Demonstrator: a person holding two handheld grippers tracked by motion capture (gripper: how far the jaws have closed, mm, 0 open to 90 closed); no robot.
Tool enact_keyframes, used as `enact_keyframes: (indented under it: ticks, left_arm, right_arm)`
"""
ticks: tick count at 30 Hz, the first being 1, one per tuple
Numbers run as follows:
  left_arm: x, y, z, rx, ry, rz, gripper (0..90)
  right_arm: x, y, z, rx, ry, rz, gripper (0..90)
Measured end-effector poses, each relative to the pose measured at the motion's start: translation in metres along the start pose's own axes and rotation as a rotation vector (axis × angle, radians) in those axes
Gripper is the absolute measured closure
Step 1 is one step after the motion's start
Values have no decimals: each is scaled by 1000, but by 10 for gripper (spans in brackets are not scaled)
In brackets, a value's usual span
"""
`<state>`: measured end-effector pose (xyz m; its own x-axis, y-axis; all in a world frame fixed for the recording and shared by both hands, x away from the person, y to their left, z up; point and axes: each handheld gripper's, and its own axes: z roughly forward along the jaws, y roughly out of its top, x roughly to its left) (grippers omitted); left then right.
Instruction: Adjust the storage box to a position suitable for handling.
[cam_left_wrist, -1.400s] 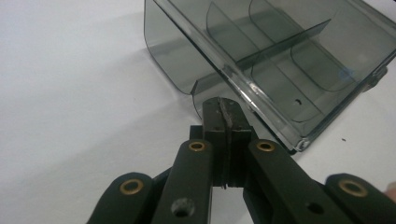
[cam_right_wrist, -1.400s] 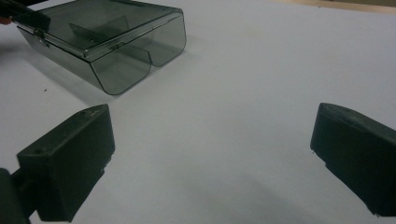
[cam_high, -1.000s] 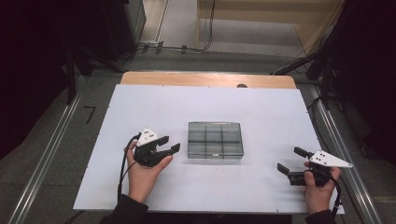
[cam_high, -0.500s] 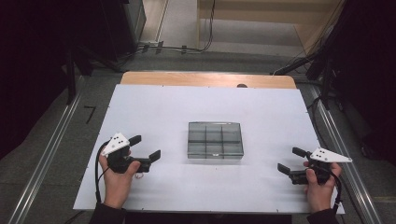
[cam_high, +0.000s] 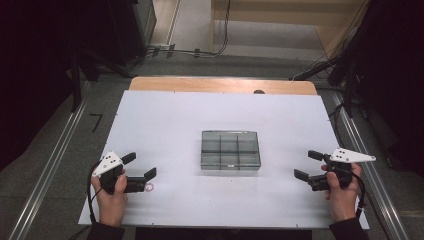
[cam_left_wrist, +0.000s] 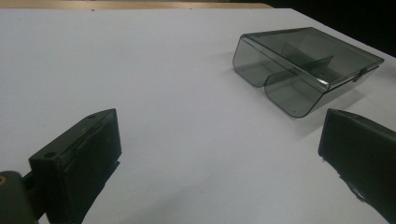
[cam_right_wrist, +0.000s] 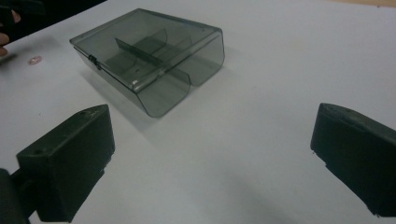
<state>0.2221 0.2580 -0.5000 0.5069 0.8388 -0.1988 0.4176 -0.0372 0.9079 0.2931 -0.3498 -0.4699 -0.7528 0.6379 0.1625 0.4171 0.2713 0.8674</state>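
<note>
A smoky clear plastic box (cam_high: 230, 150) with inner dividers and a shut lid sits in the middle of the white table top (cam_high: 165, 120). My left gripper (cam_high: 140, 165) is held low at the front left, well left of the box and pointing right toward it. Its jaws have just been opening and stand wide with nothing between them. The left gripper view has the box (cam_left_wrist: 303, 65) ahead at the upper right, beyond the gripper (cam_left_wrist: 219, 135). My right gripper (cam_high: 307, 165) is at the front right, open and empty, pointing left at the box (cam_right_wrist: 149, 51).
A small pinkish ring (cam_high: 149, 188) lies on the table just below the left gripper's near jaw, and is also in the right gripper view as the ring (cam_right_wrist: 34, 59). A wooden strip (cam_high: 220, 85) edges the far side. Metal rails and cables run on the floor around the table.
The left hand has drawn away from the box's left side toward the front left of the table, and its jaws stand wider. The right hand has barely shifted.
</note>
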Motion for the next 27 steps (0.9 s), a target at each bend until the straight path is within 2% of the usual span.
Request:
enact_keyframes:
  ticks: [4,9,16,17,19,22,25,27]
  left_arm:
    - [5,-5,-5,-5,2,-3,0]
    - [10,-9,-5,-10,6,-9,0]
    - [10,-12,-4,-5,9,-7,0]
    - [10,-12,-4,-4,7,-3,0]
    - [10,-12,-4,-5,5,-3,0]
    - [10,-13,-4,-5,-7,-5,0]
    - [12,-13,-4,-8,-11,-18,0]
    - [12,-13,-5,-11,-14,-22,0]
  right_arm:
    - [2,11,7,5,13,-12,0]
    - [5,24,20,41,27,-23,0]
    - [7,44,37,62,55,-27,1]
    - [9,47,40,60,44,-28,59]
    - [10,53,44,65,26,-35,122]
    - [11,61,53,85,37,-39,211]
    - [10,68,61,112,70,-28,309]
    - [11,73,66,127,58,-28,388]
